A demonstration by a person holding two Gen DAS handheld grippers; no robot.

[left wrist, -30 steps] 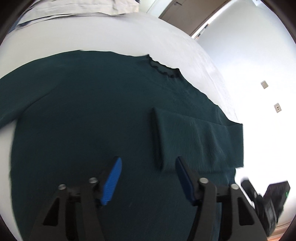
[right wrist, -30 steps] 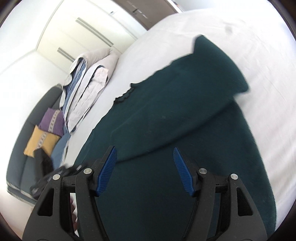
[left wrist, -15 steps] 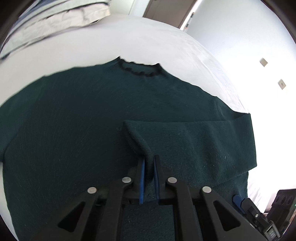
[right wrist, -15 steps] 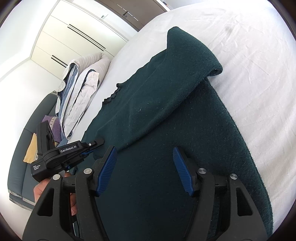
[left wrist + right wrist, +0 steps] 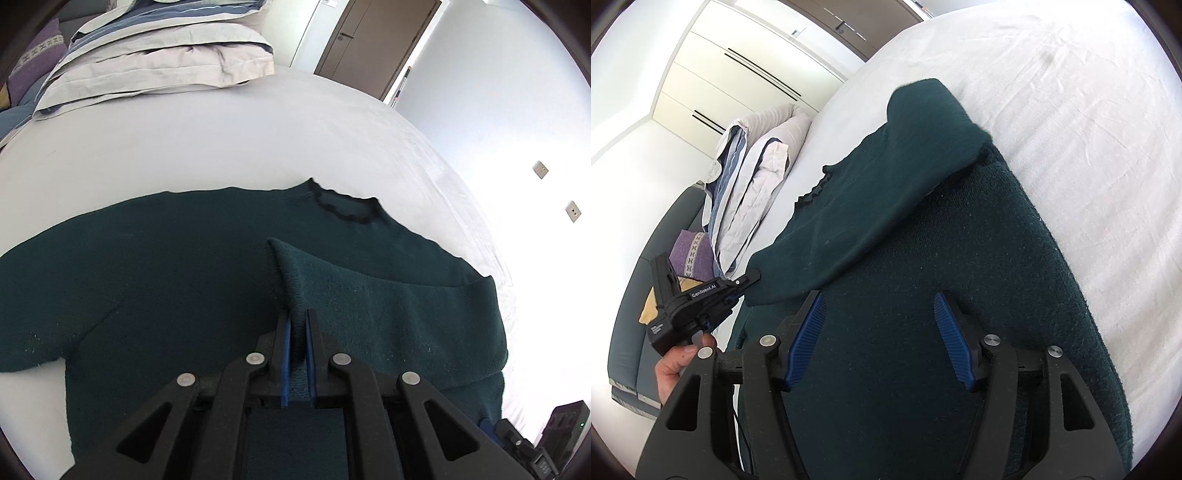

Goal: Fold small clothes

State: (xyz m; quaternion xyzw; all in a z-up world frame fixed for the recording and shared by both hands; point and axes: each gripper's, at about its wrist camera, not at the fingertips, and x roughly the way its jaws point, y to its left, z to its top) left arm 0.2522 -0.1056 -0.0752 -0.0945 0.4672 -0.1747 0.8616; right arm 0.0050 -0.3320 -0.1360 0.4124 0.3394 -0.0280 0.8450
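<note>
1. Between the blue pads of the left gripper (image 5: pixel 296 325) sits the cuff of the folded-in sleeve (image 5: pixel 369 310); the jaws are clamped narrow on the knit, which rises into a small peak just ahead of the tips.
2. Under the right gripper (image 5: pixel 879 314) lies the body of the dark green sweater (image 5: pixel 923 258); its jaws stand wide apart, and the pads hold nothing.
3. Left of the right jaws, a hand (image 5: pixel 677 363) grips the other tool's handle.
4. Ahead of the left jaws, the sweater spreads flat on the white bed sheet (image 5: pixel 221 140), with the dark ruffled neckline (image 5: pixel 347 210) ahead and to the right.
5. Farther ahead, to the left, folded bedding (image 5: pixel 159 62) is stacked at the bed's far edge.
6. Beyond that stands a brown door (image 5: pixel 373 40).
</note>
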